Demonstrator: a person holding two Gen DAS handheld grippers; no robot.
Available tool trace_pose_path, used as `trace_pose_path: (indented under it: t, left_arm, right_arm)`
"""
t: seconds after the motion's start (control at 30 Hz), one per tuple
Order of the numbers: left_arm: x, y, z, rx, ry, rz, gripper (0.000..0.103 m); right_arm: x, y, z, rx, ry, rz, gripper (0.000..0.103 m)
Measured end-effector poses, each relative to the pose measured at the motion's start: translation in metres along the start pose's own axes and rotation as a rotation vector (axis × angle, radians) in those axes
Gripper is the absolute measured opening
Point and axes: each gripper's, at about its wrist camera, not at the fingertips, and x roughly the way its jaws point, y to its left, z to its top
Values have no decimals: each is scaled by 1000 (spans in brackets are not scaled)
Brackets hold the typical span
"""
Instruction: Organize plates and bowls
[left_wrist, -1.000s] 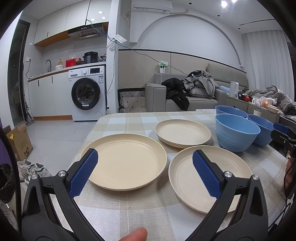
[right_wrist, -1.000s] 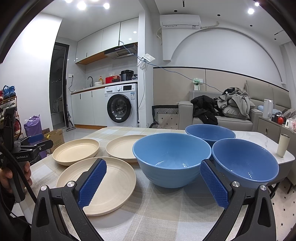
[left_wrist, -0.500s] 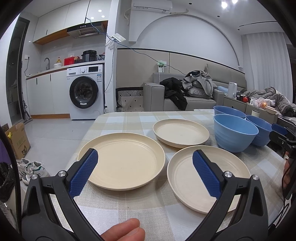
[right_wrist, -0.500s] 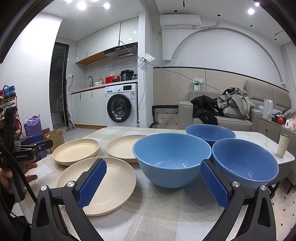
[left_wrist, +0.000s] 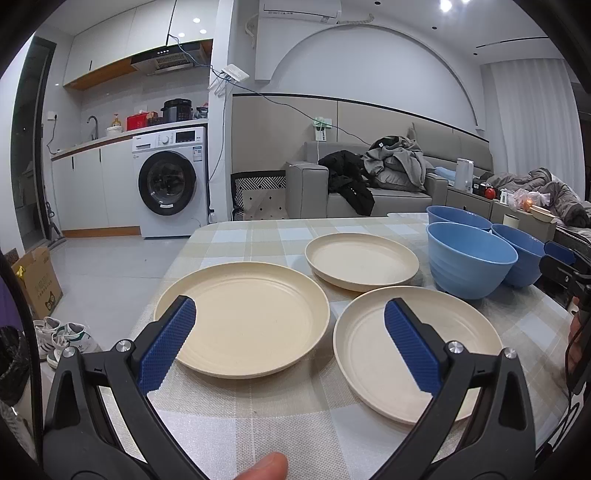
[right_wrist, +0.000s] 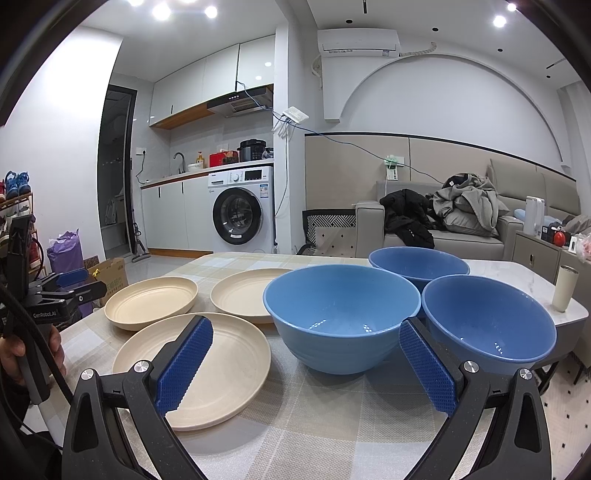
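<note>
Spreading across a checked cloth on the tabletop (left_wrist: 258, 428), three cream plates and three blue bowls are seen, none of them stacked. In the left wrist view, the left plate (left_wrist: 242, 317) lies nearest the tabletop's left edge, the near plate (left_wrist: 369, 354) lies just beside it to the right, and the far plate (left_wrist: 362, 260) sits behind the two. The front bowl (left_wrist: 469, 266) stands upright to the right of the far plate, with the back bowl (left_wrist: 458, 218) behind it and the right bowl (left_wrist: 521, 254) beside it.

The left gripper (left_wrist: 288, 317) is held above the near edge of the tabletop, its jaws spread wide and holding nothing; the left plate and the near plate are framed between its blue pads. A fingertip (left_wrist: 267, 469) shows at the bottom edge.

The right gripper (right_wrist: 304, 343) is likewise held with jaws wide apart and empty, the front bowl being framed between them without contact. In this view the left gripper is visible at the far left, gripped by a hand (right_wrist: 22, 350). A pale cup (right_wrist: 564, 287) stands on a marble surface to the right. A washing machine (right_wrist: 242, 210) and a sofa (right_wrist: 443, 236) piled with clothes are seen behind.
</note>
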Motion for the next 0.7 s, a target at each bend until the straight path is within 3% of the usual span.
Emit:
trace_pose_path:
  t: [0.43, 0.7]
  left_arm:
    - [2, -2, 2, 39, 22, -27, 102]
    - [5, 4, 3, -5, 38, -1, 102]
  right_arm:
    - [-1, -7, -1, 29, 11, -29, 103]
    - [-1, -9, -1, 35, 15, -40, 103]
